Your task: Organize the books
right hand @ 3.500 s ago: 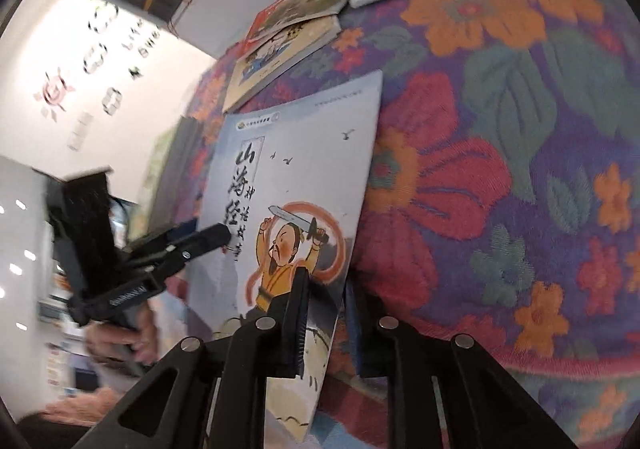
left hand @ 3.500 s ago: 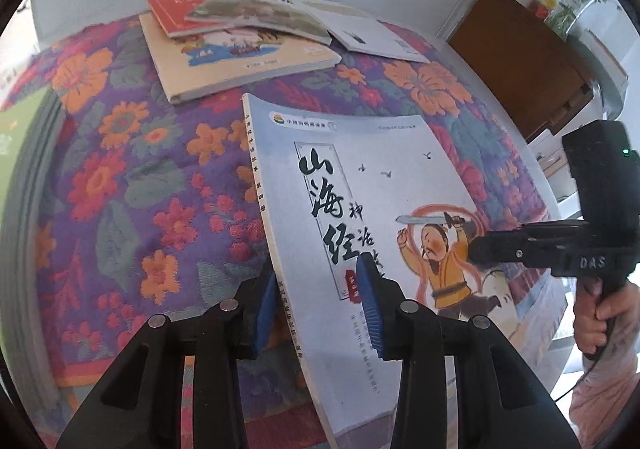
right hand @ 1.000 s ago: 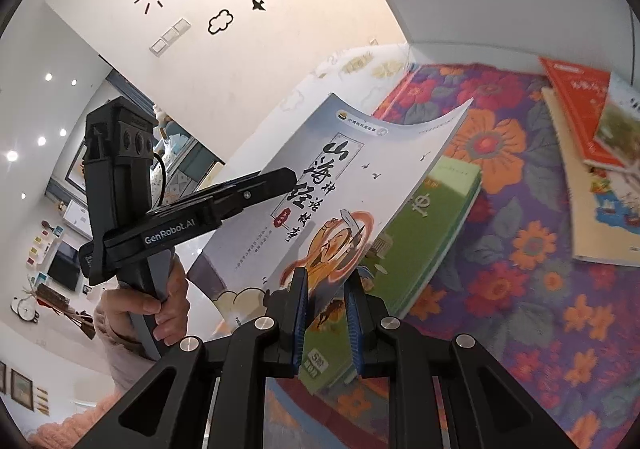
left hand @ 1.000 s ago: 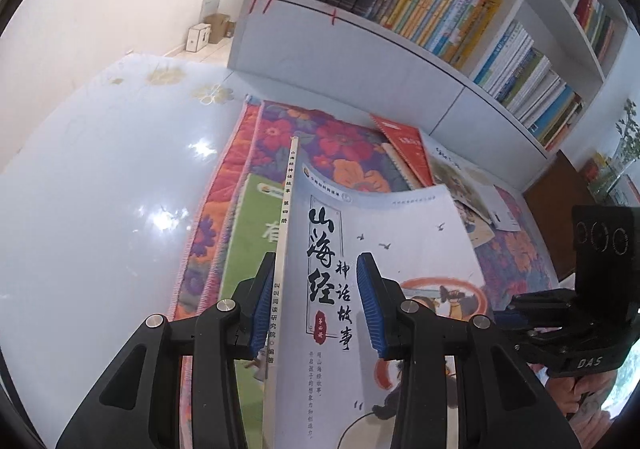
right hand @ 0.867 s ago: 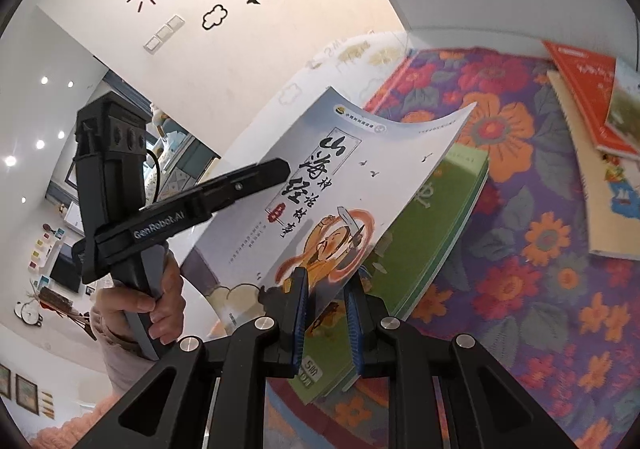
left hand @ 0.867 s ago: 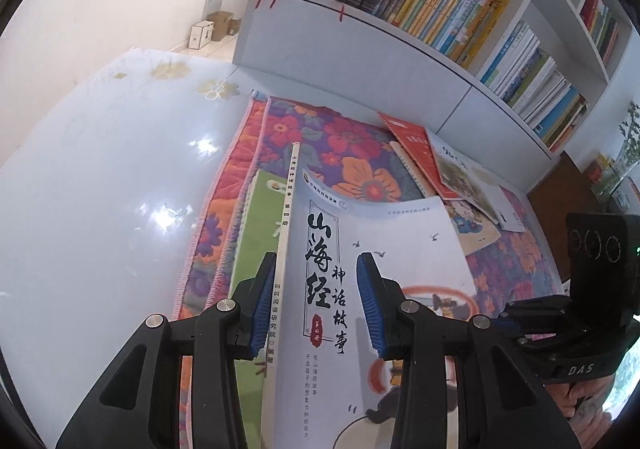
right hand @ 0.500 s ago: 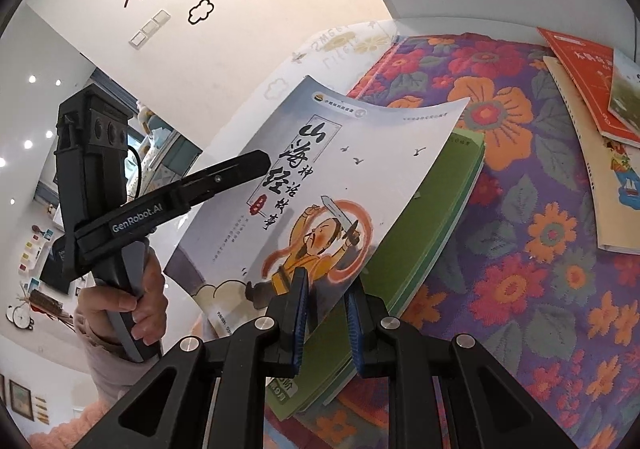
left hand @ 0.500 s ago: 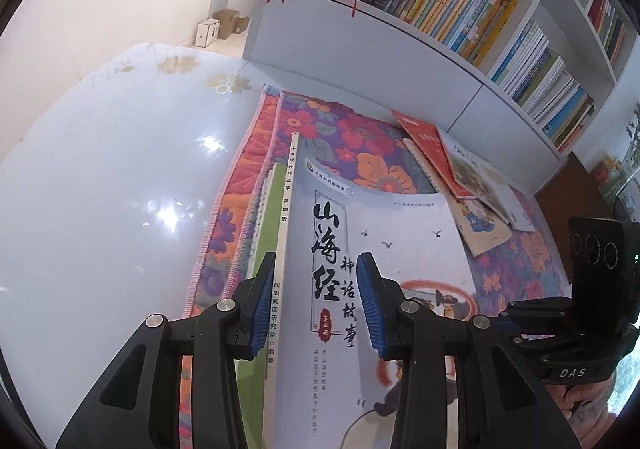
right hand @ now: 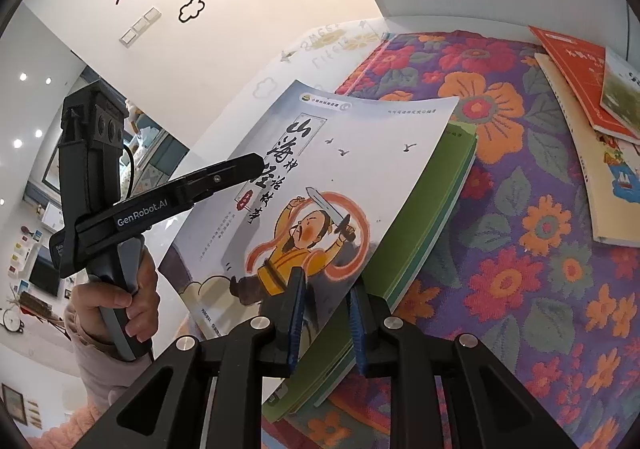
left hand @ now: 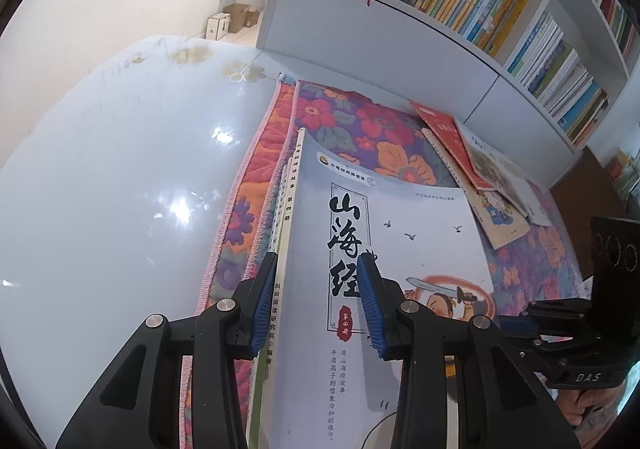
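Over the green book (right hand: pixel 420 233) on the floral mat (right hand: pixel 520 281), the pale storybook (right hand: pixel 320 185) hangs tilted, held by both grippers; judged step: laying it onto the green book to build a stack, with more books (left hand: pixel 476 177) waiting beyond on the mat. Left gripper (left hand: pixel 316 305) has its fingers narrow, pinching the spine side of the storybook. Right gripper (right hand: pixel 324 321) is opening, near corner between its pads; next move calls for squaring edges before full release.
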### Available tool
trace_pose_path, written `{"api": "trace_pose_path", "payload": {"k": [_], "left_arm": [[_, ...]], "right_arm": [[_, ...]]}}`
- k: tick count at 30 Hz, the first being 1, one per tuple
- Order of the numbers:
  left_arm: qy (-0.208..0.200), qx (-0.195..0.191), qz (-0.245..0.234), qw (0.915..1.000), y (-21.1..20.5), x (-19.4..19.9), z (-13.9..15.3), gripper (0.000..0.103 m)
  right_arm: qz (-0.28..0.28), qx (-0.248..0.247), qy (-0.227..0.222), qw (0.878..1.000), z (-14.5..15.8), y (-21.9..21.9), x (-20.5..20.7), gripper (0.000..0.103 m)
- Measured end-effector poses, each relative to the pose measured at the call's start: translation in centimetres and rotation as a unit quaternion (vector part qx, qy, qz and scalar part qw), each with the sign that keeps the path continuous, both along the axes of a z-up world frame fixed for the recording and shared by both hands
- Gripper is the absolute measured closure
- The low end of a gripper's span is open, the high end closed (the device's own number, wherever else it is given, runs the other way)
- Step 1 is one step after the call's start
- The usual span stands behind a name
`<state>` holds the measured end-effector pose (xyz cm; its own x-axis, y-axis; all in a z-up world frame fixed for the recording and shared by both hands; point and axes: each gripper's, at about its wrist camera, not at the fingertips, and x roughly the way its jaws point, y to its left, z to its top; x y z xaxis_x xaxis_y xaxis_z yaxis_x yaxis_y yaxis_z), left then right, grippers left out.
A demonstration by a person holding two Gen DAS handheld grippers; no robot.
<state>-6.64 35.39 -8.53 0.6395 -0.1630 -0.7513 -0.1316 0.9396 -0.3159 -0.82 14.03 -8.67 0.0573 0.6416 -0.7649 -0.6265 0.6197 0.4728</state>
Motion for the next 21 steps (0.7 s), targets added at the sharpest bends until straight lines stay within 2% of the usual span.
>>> {"api": "trace_pose_path", "payload": {"k": [3, 9, 15, 18, 21], "left_arm": [[0.004, 0.022, -0.004, 0.9997, -0.6, 0.2, 0.1, 0.067], [0.004, 0.021, -0.009, 0.9997, -0.8, 0.3, 0.1, 0.065], [0.002, 0.022, 0.024, 0.9994, 0.1, -0.2, 0.2, 0.062], [0.013, 0.032, 0.041, 0.9986, 0.5, -0.5, 0.0, 0.062], [0.019, 0.033, 0.04, 0.9985, 0.4, -0.8, -0.3, 0.062]], "right_arm": [[-0.004, -0.003, 0.001, 1.0, 0.0, -0.1, 0.0, 0.083], [-0.01, -0.014, -0.001, 1.0, 0.2, -0.2, -0.1, 0.083], [-0.014, -0.015, 0.012, 1.0, 0.2, -0.6, 0.0, 0.08], [-0.025, -0.025, 0.012, 0.999, 0.3, -1.2, 0.1, 0.08], [-0.03, -0.032, 0.014, 0.999, 0.0, -1.5, 0.1, 0.08]]}}
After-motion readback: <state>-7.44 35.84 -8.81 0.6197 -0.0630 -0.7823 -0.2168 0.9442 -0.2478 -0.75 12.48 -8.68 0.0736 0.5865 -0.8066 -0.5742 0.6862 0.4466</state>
